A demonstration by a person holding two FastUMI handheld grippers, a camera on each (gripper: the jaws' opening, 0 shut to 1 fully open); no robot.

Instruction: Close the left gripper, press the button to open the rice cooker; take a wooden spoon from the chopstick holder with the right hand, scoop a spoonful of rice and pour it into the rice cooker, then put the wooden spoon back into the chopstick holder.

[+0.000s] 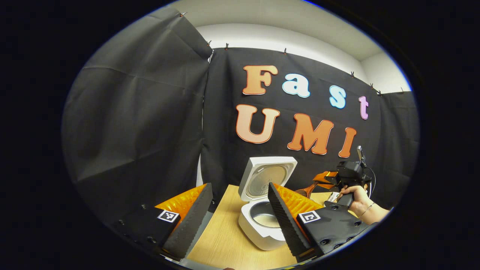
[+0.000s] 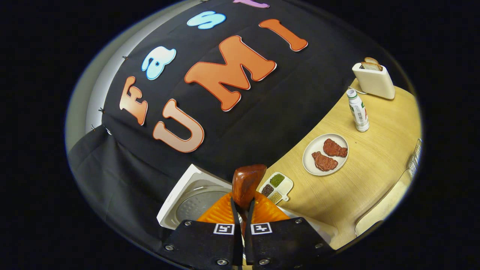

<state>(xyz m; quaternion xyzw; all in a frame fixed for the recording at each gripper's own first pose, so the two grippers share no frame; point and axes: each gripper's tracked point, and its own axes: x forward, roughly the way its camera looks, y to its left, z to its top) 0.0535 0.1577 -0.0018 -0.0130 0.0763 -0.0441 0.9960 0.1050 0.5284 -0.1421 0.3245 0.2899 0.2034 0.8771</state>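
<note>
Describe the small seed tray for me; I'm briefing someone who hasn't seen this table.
Start at the open rice cooker by the black wall. Just beside it on the wooden table lies a small white tray. Unlike the round plate with two brown meat pieces beyond it, it has compartments of green and brown grains.

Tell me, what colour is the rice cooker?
White rice cooker, seen best in the left gripper view.

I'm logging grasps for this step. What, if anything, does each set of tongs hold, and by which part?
The right tongs grip the wooden spoon by its handle, bowl forward. The left tongs are open, holding nothing.
</note>
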